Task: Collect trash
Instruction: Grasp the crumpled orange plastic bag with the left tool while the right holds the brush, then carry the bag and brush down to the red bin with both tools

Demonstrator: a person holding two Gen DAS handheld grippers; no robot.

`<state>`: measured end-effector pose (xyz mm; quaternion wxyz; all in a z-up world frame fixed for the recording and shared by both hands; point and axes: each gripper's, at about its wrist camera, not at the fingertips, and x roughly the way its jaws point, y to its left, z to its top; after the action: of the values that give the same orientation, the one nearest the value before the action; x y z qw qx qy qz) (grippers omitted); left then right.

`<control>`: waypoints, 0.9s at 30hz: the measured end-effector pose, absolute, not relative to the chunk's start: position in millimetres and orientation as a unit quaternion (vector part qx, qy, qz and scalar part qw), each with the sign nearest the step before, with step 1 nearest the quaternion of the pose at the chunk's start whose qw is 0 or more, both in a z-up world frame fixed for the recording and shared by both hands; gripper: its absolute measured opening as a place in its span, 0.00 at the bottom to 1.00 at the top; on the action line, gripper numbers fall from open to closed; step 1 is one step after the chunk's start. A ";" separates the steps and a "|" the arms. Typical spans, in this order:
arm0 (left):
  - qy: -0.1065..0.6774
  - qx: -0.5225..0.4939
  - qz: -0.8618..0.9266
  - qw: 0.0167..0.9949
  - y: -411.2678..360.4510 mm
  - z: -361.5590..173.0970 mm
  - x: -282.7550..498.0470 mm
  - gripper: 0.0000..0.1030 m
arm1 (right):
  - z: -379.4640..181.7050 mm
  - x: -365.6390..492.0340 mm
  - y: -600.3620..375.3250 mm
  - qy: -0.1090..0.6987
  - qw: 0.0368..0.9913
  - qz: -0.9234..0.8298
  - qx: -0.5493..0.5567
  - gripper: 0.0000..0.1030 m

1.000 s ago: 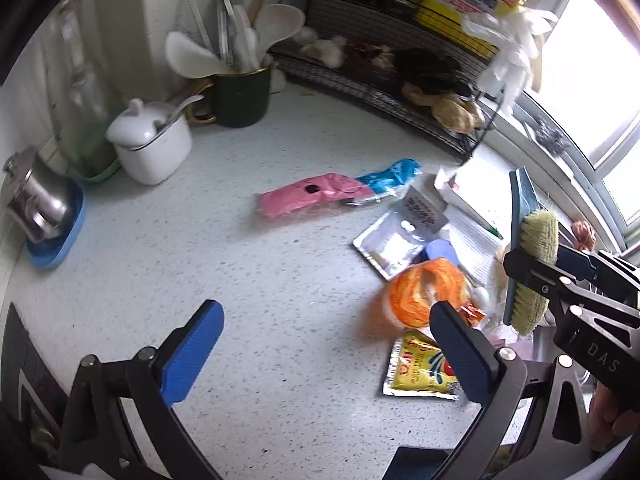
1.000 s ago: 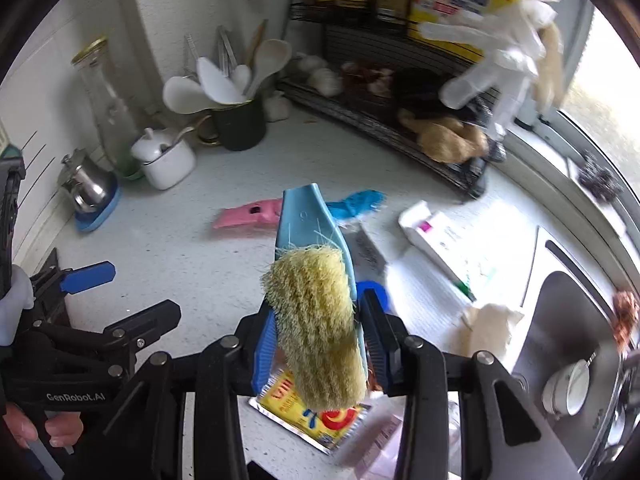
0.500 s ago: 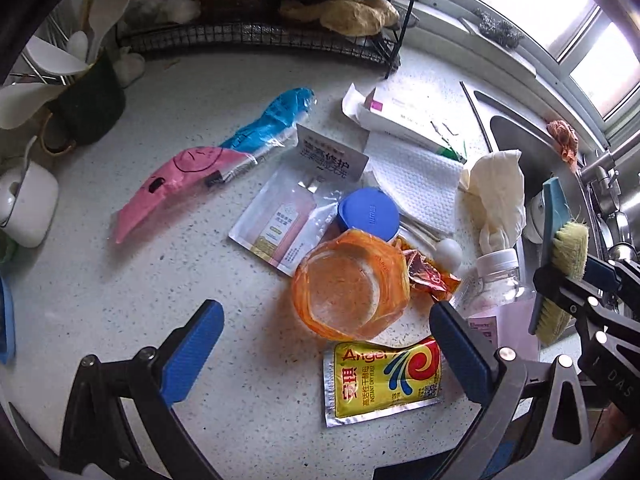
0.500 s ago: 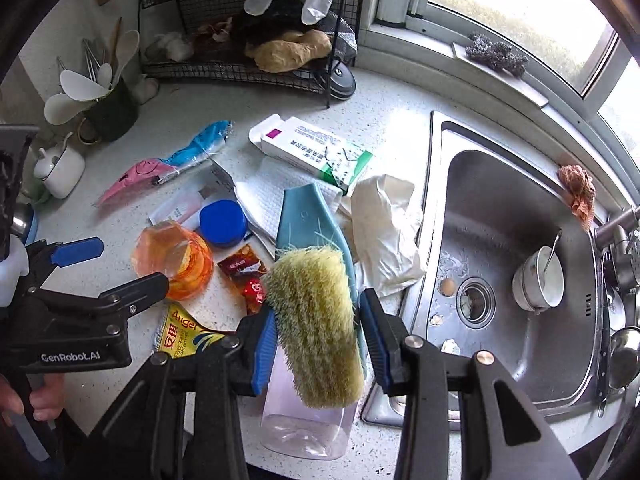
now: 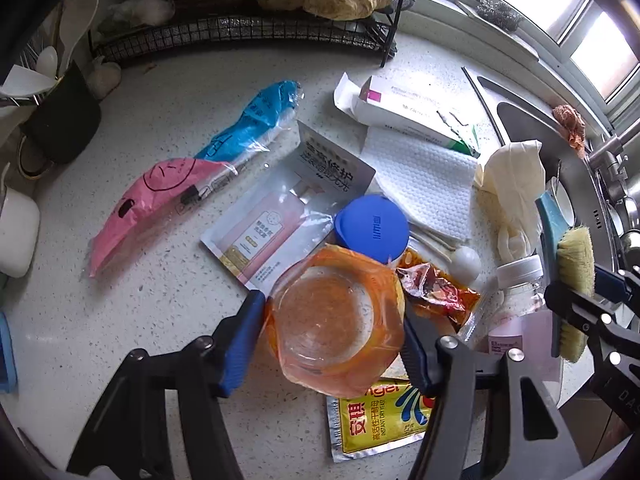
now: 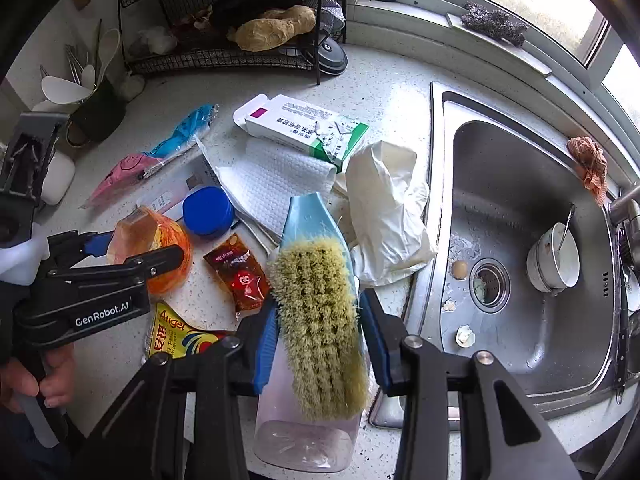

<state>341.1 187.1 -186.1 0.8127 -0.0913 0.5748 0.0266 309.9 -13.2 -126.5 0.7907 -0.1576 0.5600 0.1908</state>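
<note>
Trash lies on the speckled counter (image 5: 132,320). My left gripper (image 5: 332,340) has its blue pads on both sides of an orange plastic cup (image 5: 334,320), closed against it; the cup shows in the right wrist view too (image 6: 152,252). Around it lie a yellow yeast packet (image 5: 380,420), a red sauce packet (image 5: 436,292), a blue lid (image 5: 372,228), a face-mask sachet (image 5: 280,216), pink and blue wrappers (image 5: 160,196), a paper towel (image 5: 424,176), a white box (image 5: 408,108) and a crumpled glove (image 5: 516,196). My right gripper (image 6: 320,344) is shut on a blue scrubbing brush (image 6: 320,304) above a clear bottle (image 6: 304,432).
A steel sink (image 6: 532,248) with a bowl (image 6: 556,260) and eggshell bits lies to the right. A wire rack (image 6: 240,36) and a utensil cup (image 6: 96,112) stand at the back. A white pot (image 5: 16,236) sits at the left.
Both views swung from the back wall toward the trash pile and sink. My left gripper came down and its pads closed in around the orange cup. The right still holds the brush.
</note>
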 end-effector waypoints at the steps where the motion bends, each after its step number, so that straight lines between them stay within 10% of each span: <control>1: 0.572 -0.085 0.028 0.815 186.2 -182.6 339.9 0.59 | -123.8 310.4 -13.6 0.558 0.792 0.193 -0.156 0.36; 27: 0.451 -0.001 -0.083 0.889 -33.0 -47.8 227.6 0.59 | -22.2 201.2 -204.0 0.480 0.858 0.172 -0.066 0.36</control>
<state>227.6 -33.0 -47.8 0.8887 -0.0012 0.4509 -0.0830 201.2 -204.0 -22.2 0.8578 -0.0658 0.4799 0.1716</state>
